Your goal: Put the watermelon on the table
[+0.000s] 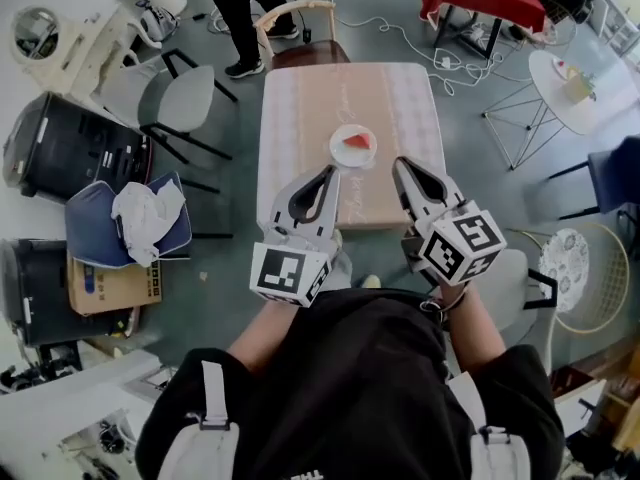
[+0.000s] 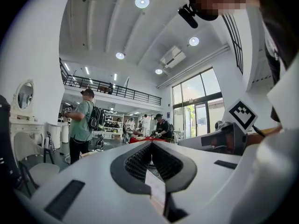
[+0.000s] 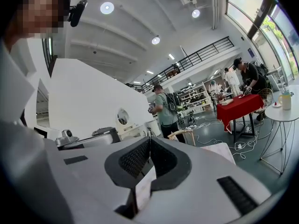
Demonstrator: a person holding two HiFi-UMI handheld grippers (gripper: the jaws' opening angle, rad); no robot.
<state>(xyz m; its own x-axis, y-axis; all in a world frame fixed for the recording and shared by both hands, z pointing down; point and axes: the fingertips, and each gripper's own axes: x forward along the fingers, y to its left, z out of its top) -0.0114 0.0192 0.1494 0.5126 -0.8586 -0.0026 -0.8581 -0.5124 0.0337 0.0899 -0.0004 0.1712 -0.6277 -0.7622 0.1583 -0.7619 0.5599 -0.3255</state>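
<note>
Square table [image 1: 300, 118] under a pale pink cloth, mid-floor, by far the biggest thing in the head view. At its far end, a wooden chair [image 1: 298, 30]; off to its left, a grey chair [image 1: 165, 98].

Just over the table's near edge, side by side in front of the person: left gripper [image 1: 327, 172] and right gripper [image 1: 400, 164], both aimed toward the table and roughly level. Left gripper clenched, pads pressed together with nothing between them, as read in its own view. Right gripper likewise clenched and empty.

On the cloth, toward the near half, a small white plate [image 1: 340, 154]. On the plate, a red wedge of watermelon [image 1: 359, 141], smallest of all.

Judged from that: task apparently done. Watermelon resting on the plate, plate resting on the table, neither gripper carrying anything. Nothing obvious left to do, and no second piece of watermelon spotted in any view.

Relative to the grippers: watermelon just ahead of both tips, between their two lines of aim, near both but touching neither. Not to be made out in either gripper view, presumably hidden below the jaw bodies.
</note>
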